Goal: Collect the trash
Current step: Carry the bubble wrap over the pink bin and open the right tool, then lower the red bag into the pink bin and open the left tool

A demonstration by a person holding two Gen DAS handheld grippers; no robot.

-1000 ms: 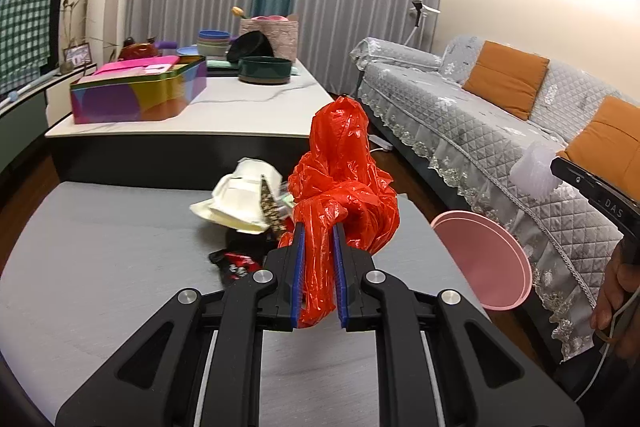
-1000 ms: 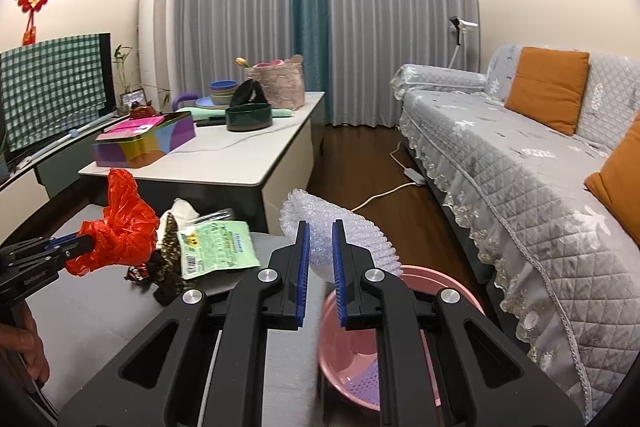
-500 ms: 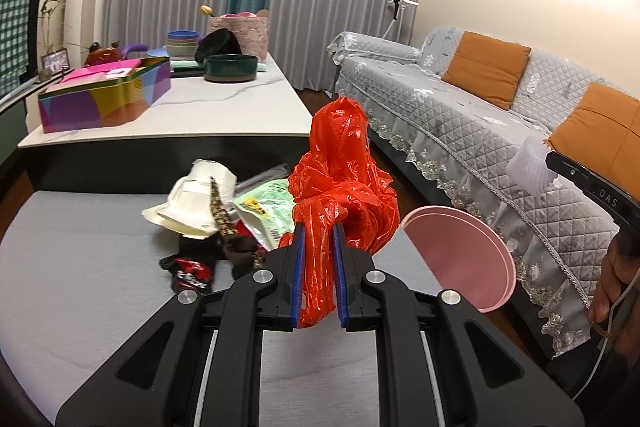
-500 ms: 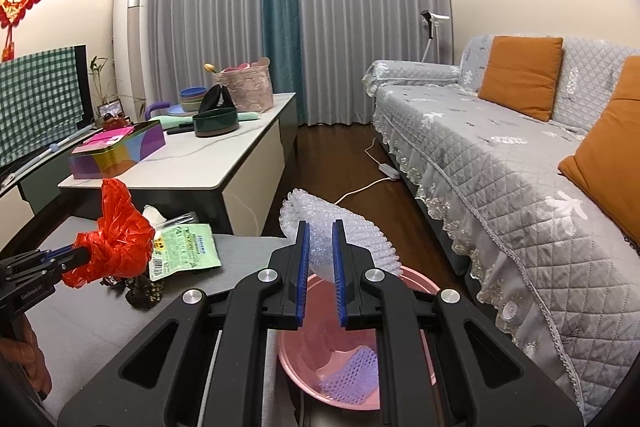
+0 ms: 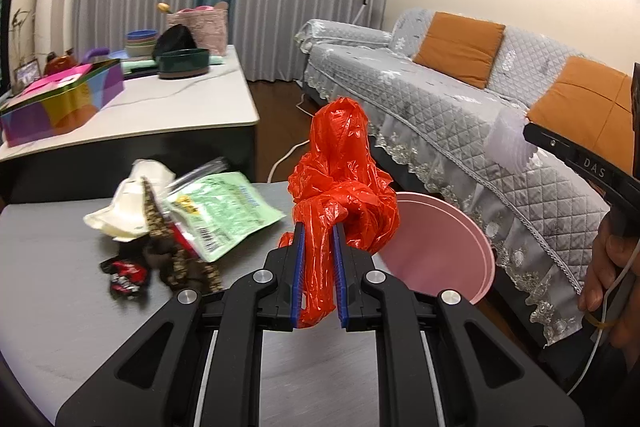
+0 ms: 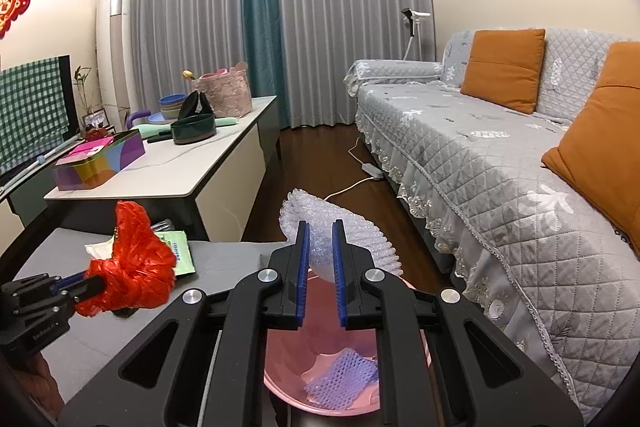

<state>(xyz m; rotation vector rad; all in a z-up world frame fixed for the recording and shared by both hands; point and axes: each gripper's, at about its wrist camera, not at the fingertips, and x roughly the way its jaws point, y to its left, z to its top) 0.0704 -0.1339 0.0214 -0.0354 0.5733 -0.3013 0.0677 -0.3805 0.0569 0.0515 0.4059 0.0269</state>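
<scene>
My left gripper [image 5: 318, 231] is shut on a crumpled red plastic bag [image 5: 340, 163], held above the grey table [image 5: 60, 327] near its right edge. The same red bag [image 6: 136, 267] shows at the left of the right wrist view. My right gripper [image 6: 319, 231] is shut on a sheet of clear bubble wrap [image 6: 352, 227], hanging over the pink bin [image 6: 288, 387]. A purple foam net [image 6: 340, 379] lies inside the bin. The pink bin [image 5: 440, 247] stands just past the table's right edge. A green packet [image 5: 224, 211], white paper [image 5: 128, 199] and dark wrappers [image 5: 168, 259] lie on the table.
A white-topped coffee table [image 5: 180, 99] behind carries a colourful box [image 5: 60, 99], bowls and a basket. A grey quilted sofa [image 6: 500, 187] with orange cushions runs along the right. A white cable [image 6: 356, 183] lies on the dark floor between them.
Both grippers have moved right toward the bin. The red bag is now nearer the table's right edge, and the bubble wrap now hangs over the bin's opening.
</scene>
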